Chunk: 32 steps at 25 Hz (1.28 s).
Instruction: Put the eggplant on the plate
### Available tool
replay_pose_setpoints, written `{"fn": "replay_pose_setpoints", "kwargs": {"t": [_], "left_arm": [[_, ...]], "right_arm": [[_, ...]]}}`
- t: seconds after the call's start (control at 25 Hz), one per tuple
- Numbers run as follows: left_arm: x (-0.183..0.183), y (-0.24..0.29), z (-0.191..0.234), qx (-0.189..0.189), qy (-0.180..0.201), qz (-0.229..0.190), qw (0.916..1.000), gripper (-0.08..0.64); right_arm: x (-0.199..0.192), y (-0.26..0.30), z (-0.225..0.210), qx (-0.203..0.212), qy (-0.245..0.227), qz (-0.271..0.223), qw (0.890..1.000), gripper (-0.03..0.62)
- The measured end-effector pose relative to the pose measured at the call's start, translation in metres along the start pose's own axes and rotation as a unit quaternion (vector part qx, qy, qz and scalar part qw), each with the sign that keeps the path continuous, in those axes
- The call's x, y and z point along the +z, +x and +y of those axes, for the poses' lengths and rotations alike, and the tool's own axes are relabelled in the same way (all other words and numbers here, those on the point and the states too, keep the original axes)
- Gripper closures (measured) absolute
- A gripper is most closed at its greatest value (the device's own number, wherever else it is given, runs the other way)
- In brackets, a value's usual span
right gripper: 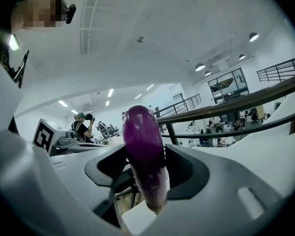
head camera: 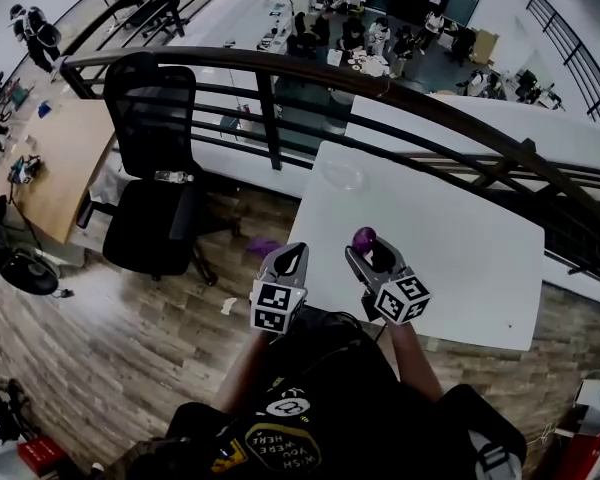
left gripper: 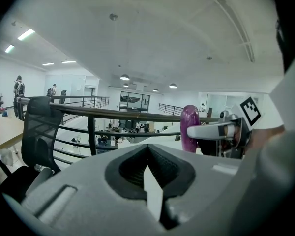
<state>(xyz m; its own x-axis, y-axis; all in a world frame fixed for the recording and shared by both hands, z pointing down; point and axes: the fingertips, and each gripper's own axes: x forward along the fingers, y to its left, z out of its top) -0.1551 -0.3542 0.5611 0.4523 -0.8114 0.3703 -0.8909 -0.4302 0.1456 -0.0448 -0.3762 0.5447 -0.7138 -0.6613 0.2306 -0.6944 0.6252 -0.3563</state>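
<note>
A purple eggplant [head camera: 364, 237] stands upright between the jaws of my right gripper [head camera: 368, 253], which is shut on its lower part. In the right gripper view the eggplant [right gripper: 143, 156] fills the middle between both pads of the right gripper [right gripper: 146, 151]. It hangs over the near left part of the white table [head camera: 460, 258]. A clear round plate [head camera: 342, 175] lies on the table's far left corner, well beyond the eggplant. My left gripper [head camera: 283, 258] is just left of the table edge, jaws together and empty. From the left gripper [left gripper: 147, 149] I see the eggplant [left gripper: 190, 127] to the right.
A black office chair [head camera: 155, 168] stands left of the table on the wooden floor. A dark metal railing [head camera: 280, 68] runs behind the table, with a drop to a lower floor beyond. A wooden desk [head camera: 65, 158] is at the far left.
</note>
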Motion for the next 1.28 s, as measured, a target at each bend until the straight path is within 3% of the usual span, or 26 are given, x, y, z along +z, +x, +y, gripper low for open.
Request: {"fn": "replay_pose_setpoints", "kwargs": {"t": [0.56, 0.88, 1.12, 1.28], "left_arm": [[0.021, 0.113, -0.004, 0.002, 0.035, 0.028, 0.999, 0.554], [0.008, 0.185, 0.03, -0.019, 0.016, 0.053, 0.9983, 0.554], [0.0, 0.235, 0.062, -0.043, 0.007, 0.067, 0.9968, 0.554], [-0.018, 0.252, 0.079, -0.051, -0.015, 0.09, 0.9945, 0.554]], "right_arm": [[0.011, 0.048, -0.107, 0.016, -0.016, 0.031, 0.999, 0.341], [0.011, 0.114, -0.154, 0.004, -0.069, 0.083, 0.994, 0.341], [-0.006, 0.176, -0.186, -0.002, -0.112, 0.142, 0.983, 0.341], [-0.041, 0.214, -0.211, -0.003, -0.14, 0.211, 0.967, 0.34]]}}
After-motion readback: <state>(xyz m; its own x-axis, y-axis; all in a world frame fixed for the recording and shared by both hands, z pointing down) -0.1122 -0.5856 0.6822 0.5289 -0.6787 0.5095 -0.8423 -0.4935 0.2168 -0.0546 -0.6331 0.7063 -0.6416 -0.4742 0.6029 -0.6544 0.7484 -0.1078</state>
